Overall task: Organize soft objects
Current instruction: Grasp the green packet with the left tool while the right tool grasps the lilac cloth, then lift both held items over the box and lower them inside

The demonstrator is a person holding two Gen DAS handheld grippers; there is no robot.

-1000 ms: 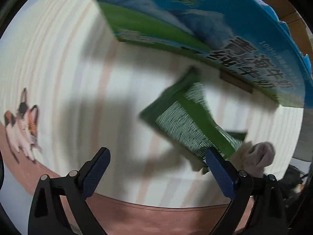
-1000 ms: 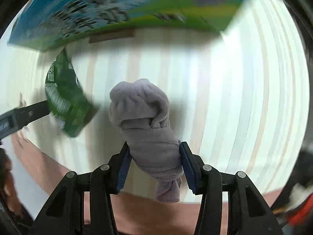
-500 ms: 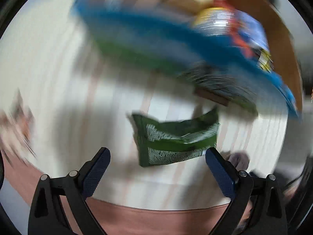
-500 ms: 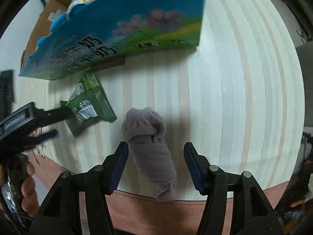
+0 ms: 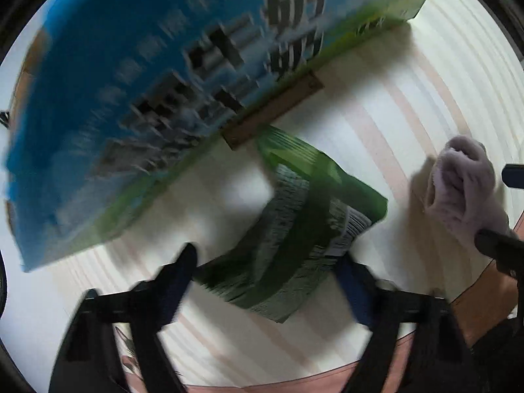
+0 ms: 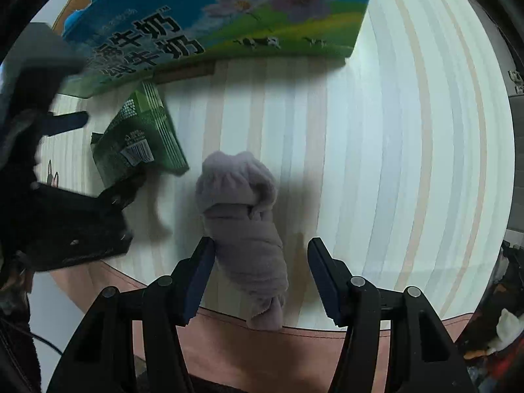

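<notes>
Left gripper (image 5: 265, 262) now astride green packet (image 5: 294, 229), jaws wide, right gripper (image 6: 260, 252) jaws wide around rolled sock (image 6: 244, 226), milk carton (image 6: 229, 16) behind.

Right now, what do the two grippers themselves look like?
Both match: the right gripper has black angular plastic arms, round silver screw heads and dark blue ribbed pads. The left gripper shows the same black frame and blue pads, blurred. No cables or sleeves visible.

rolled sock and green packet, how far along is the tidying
Done: nothing shows as stowed; the rolled grey sock and green snack packet both lie on the striped tablecloth in front of the blue milk carton box.

In hand: the left gripper brackets the packet, the right gripper straddles the sock, both open.

Left: gripping and putting both away.
</notes>
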